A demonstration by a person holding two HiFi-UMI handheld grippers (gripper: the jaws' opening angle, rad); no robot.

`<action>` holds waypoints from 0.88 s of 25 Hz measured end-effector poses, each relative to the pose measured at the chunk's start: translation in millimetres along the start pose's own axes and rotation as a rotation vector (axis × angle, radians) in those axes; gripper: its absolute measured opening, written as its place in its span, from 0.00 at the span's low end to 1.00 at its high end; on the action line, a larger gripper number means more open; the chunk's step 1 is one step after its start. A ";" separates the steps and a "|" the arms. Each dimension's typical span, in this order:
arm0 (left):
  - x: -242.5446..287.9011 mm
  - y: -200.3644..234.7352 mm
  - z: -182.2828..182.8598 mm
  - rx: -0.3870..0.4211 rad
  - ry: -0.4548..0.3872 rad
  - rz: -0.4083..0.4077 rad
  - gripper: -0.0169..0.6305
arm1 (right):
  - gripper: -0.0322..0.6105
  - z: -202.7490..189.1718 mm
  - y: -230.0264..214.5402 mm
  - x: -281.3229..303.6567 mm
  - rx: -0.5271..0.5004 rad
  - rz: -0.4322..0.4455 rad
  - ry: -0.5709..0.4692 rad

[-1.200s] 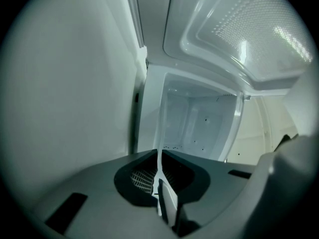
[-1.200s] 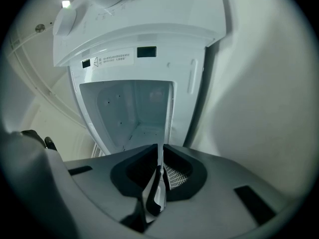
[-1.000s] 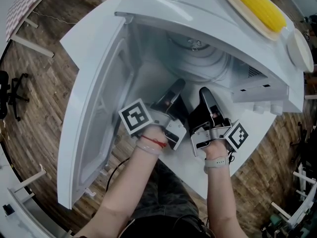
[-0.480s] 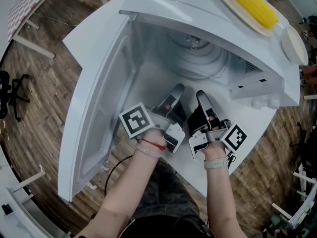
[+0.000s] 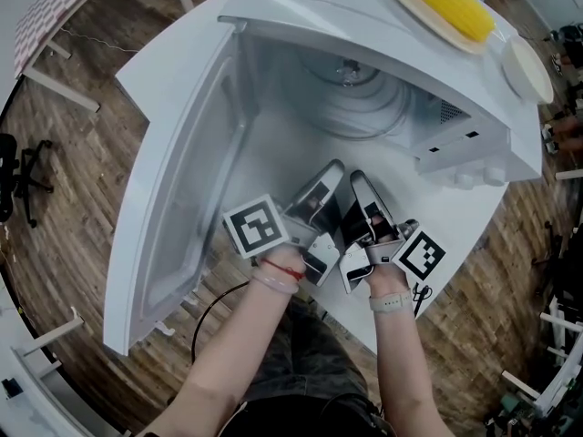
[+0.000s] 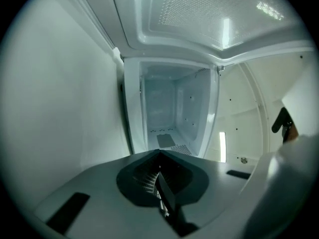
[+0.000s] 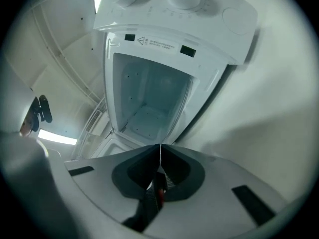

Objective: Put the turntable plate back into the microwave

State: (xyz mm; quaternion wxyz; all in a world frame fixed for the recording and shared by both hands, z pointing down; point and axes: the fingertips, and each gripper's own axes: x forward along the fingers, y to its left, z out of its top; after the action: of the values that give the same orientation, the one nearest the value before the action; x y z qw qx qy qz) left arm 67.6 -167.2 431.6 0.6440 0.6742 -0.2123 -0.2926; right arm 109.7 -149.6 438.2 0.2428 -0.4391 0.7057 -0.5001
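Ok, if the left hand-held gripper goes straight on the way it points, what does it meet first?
The left hand-held gripper, jaws together, aims into the open microwave cavity; the way looks free until the rear wall, though depth is unclear.

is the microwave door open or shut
Open: the door is swung wide to the left, and the head view looks straight into the cavity.

1 yellow corn cob lies on a tan oval plate, a white round dish just beside. A black office chair stands on wood floor.
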 end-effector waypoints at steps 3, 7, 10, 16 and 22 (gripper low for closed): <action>-3.7 1.5 -8.6 0.109 0.050 0.038 0.05 | 0.09 0.5 6.3 -6.3 -0.127 -0.034 -0.002; -7.1 0.5 -16.0 0.195 0.083 0.048 0.05 | 0.08 -4.5 17.8 -9.1 -0.316 -0.053 0.031; -9.4 -0.9 -19.9 0.188 0.083 0.044 0.05 | 0.08 -5.4 22.6 -11.8 -0.393 -0.070 0.041; -14.6 -7.4 -24.2 0.268 0.099 0.059 0.05 | 0.08 -9.1 30.9 -16.8 -0.563 -0.110 0.072; -23.7 -9.1 -26.7 0.316 0.108 0.080 0.05 | 0.08 -21.7 29.0 -22.5 -0.624 -0.153 0.113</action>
State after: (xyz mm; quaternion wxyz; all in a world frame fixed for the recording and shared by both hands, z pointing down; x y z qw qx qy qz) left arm 67.1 -130.9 425.5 0.5517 0.7727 -0.2476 -0.1930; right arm 92.9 -116.2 417.7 0.0185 -0.5157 0.8022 -0.3004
